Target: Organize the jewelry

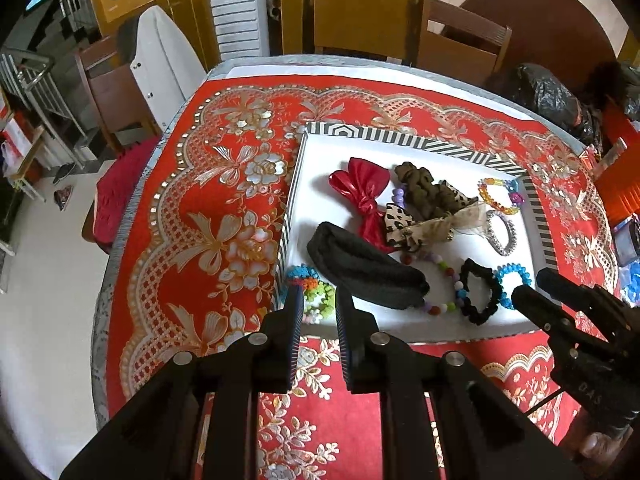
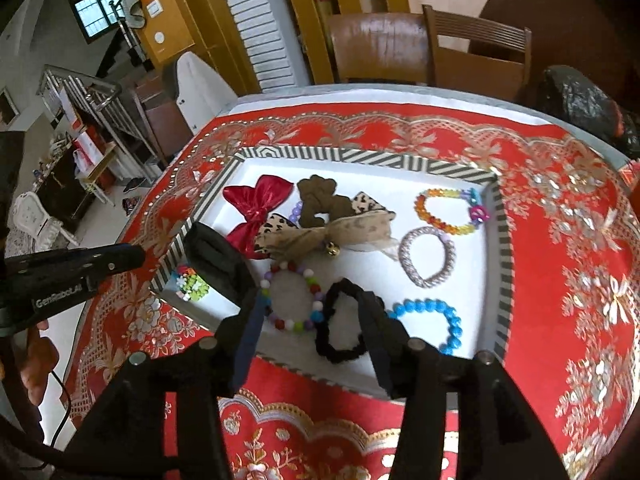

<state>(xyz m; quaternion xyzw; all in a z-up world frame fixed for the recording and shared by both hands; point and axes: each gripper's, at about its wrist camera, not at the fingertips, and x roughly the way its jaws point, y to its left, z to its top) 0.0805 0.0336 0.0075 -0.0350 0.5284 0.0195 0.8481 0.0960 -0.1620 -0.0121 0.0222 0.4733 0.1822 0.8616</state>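
Note:
A white tray with a striped rim (image 1: 400, 138) (image 2: 360, 156) lies on the red tablecloth and holds several hair ties and bracelets: a red bow (image 1: 362, 192) (image 2: 256, 204), a leopard bow (image 1: 416, 224) (image 2: 320, 232), a black pouch (image 1: 360, 268) (image 2: 216, 260), a multicolour bead bracelet (image 2: 292, 296), a black scrunchie (image 1: 480, 292) (image 2: 340, 324), a blue bead bracelet (image 2: 436, 320) and a silver coil tie (image 2: 426, 256). My left gripper (image 1: 318, 292) is open over the tray's near left corner, above a small green and orange tie (image 1: 316, 300). My right gripper (image 2: 312, 304) is open, its fingers straddling the bead bracelet and scrunchie, and shows in the left wrist view (image 1: 536, 288).
An amber bead bracelet (image 2: 448, 210) lies at the tray's far right. Wooden chairs (image 2: 472, 52) stand behind the table. A black plastic bag (image 1: 552, 96) sits at the far right edge. Orange and blue items (image 1: 624, 184) lie at the right.

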